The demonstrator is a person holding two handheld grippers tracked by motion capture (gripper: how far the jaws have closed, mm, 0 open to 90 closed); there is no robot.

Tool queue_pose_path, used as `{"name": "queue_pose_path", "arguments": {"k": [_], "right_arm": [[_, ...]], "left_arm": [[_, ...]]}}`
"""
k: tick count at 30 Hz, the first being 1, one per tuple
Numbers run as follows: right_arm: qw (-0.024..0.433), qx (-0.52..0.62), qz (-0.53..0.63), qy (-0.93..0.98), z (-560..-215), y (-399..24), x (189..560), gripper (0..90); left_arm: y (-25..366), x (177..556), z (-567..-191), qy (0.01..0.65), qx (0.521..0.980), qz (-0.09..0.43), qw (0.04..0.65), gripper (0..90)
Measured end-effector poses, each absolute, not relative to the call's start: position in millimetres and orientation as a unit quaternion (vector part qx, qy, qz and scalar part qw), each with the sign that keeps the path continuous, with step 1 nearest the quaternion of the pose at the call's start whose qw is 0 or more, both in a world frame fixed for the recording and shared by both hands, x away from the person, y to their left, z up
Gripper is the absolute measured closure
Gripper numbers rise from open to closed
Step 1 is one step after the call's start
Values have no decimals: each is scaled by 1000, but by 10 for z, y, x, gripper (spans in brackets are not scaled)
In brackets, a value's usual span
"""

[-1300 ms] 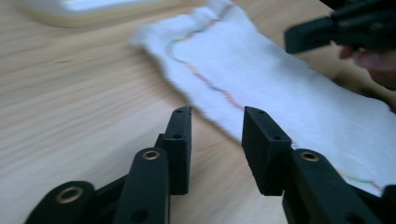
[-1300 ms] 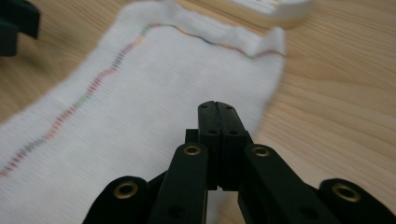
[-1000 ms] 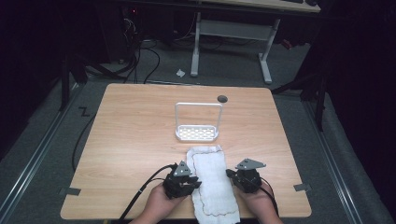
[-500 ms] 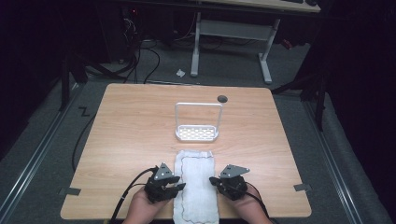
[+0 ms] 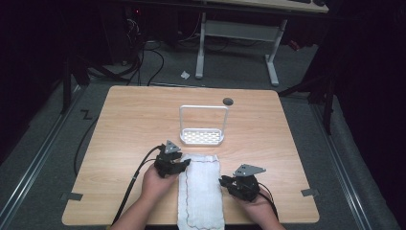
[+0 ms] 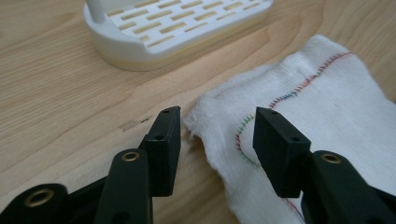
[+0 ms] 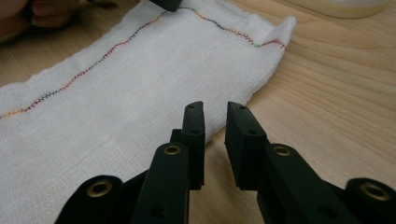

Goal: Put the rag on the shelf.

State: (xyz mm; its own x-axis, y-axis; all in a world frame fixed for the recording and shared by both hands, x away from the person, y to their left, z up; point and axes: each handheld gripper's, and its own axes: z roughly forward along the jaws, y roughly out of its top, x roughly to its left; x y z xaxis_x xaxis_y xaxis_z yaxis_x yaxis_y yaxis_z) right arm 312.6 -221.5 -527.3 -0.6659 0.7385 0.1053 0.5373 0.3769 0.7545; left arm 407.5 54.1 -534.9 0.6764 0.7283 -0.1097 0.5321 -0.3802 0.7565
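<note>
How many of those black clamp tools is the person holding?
2. The left gripper sits at the cloth's far left corner; the right gripper is beside the cloth's right edge, nearer the person.

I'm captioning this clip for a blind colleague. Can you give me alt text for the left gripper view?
The open jaws of the left hand-held gripper straddle the near corner of a white cloth with multicoloured stitching, lying on a wooden table. Beyond it stands the slotted base of a white rack.
</note>
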Motion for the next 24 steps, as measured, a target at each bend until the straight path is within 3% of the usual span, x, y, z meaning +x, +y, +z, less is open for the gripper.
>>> {"name": "queue_pose_path", "arguments": {"k": [2, 3, 11, 17, 24], "right_arm": [[127, 390, 401, 819, -5267, -2229, 3126, 775], [127, 391, 403, 817, -5268, -2242, 3129, 769], [129, 403, 411, 807, -5262, -2256, 3166, 726], [140, 422, 419, 791, -5208, -2180, 3286, 593], [159, 448, 401, 783, -5174, -2038, 3595, 568]], "left_arm": [[508, 4101, -5352, 382, 822, 124, 404, 527], [503, 4105, -5355, 383, 820, 116, 409, 655], [482, 4105, -5389, 389, 810, 92, 429, 786], [535, 4134, -5410, 407, 796, 63, 443, 811], [529, 4123, -5406, 406, 798, 71, 440, 810]]}}
